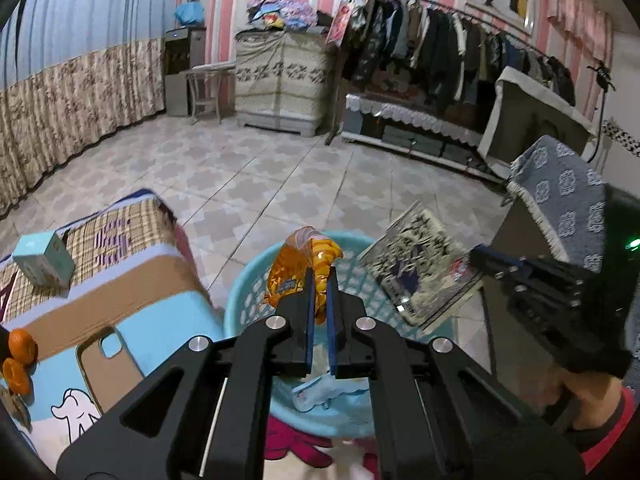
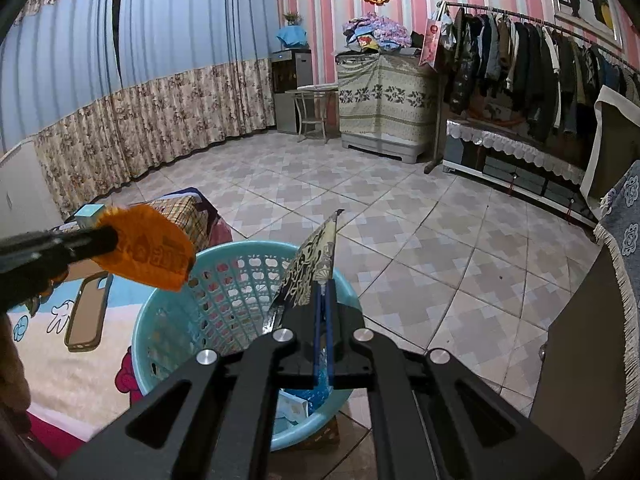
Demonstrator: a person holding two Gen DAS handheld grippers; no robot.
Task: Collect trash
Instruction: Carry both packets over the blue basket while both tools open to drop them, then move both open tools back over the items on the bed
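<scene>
Left wrist view: left tongs [image 1: 320, 280] clamped tight on orange wrapper [image 1: 294, 264] above blue basket [image 1: 240, 300]. Right tongs [image 2: 323, 288] pinch patterned packet [image 2: 310, 264] over same basket.

Left tool [image 1: 320, 280]: clamped on orange snack wrapper [image 1: 298, 268]
Below: blue basket [image 1: 240, 308]
Right tool [image 1: 480, 256]: gripping patterned packet [image 1: 420, 268]
</scene>
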